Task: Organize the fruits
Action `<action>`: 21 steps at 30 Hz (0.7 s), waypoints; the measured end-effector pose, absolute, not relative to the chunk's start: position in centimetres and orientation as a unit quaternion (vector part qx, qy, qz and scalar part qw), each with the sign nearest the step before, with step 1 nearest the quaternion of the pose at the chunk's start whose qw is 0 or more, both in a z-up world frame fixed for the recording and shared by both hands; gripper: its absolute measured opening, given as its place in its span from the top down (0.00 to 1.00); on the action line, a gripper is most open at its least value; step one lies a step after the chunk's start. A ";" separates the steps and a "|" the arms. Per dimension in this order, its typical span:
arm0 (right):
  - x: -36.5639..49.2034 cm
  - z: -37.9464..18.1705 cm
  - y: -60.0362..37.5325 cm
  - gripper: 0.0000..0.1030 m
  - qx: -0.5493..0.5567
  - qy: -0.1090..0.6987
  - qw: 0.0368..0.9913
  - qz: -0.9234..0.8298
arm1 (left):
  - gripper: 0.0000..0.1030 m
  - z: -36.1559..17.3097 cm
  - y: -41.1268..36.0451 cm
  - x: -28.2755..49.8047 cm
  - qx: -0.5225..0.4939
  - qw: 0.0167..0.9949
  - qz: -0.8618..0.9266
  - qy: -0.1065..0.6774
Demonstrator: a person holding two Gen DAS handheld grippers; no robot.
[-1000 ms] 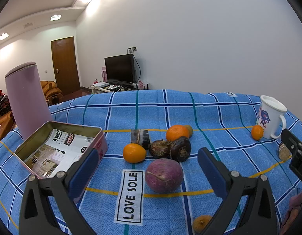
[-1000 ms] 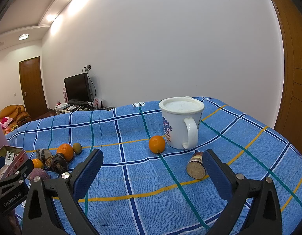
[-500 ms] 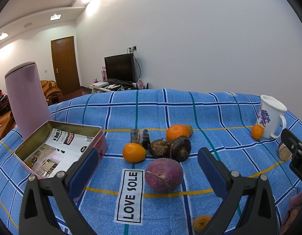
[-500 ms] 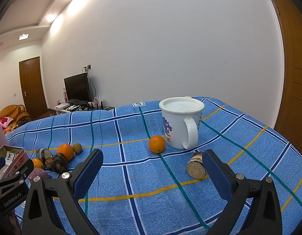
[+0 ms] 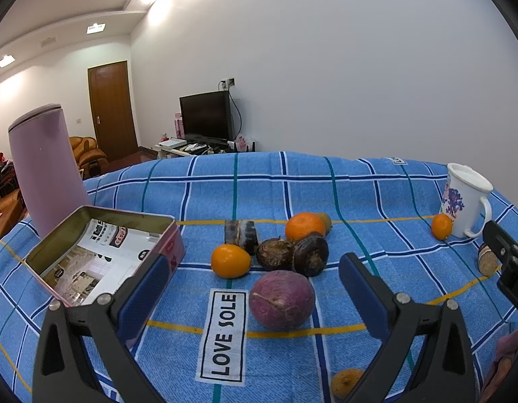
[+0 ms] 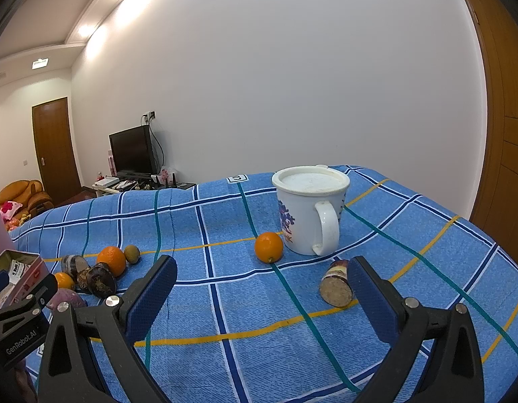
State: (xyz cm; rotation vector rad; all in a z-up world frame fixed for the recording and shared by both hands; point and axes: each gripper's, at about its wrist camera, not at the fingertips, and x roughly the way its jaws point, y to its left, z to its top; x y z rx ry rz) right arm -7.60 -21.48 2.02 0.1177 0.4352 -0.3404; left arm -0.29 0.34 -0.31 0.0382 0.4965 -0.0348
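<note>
No change: both grippers, left gripper (image 5: 252, 285) & right gripper (image 6: 262, 288), still wide apart

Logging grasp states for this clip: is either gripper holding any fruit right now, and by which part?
Nothing is held. The left gripper and the right gripper both hover open over the blue cloth, with only air between the pads.

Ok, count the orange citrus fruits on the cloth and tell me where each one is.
4. One beside the open tin; one behind the two dark round fruits; one against the white mug; one at the bottom edge, partly hidden by the left tool.
</note>
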 end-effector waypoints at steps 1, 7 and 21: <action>-7.6 2.0 -21.5 0.01 0.059 0.215 0.960 -0.168 | 0.00 -0.3 0.4 -0.3 0.019 0.969 -0.017 0.246; -7.5 1.7 -22.2 0.01 0.075 0.223 0.958 -0.165 | 0.00 -0.5 0.2 -0.2 0.020 0.967 -0.021 0.251; -8.7 1.3 -32.4 0.25 0.053 0.333 0.915 -0.222 | 0.02 -1.5 -1.2 -0.5 0.019 0.935 -0.115 0.336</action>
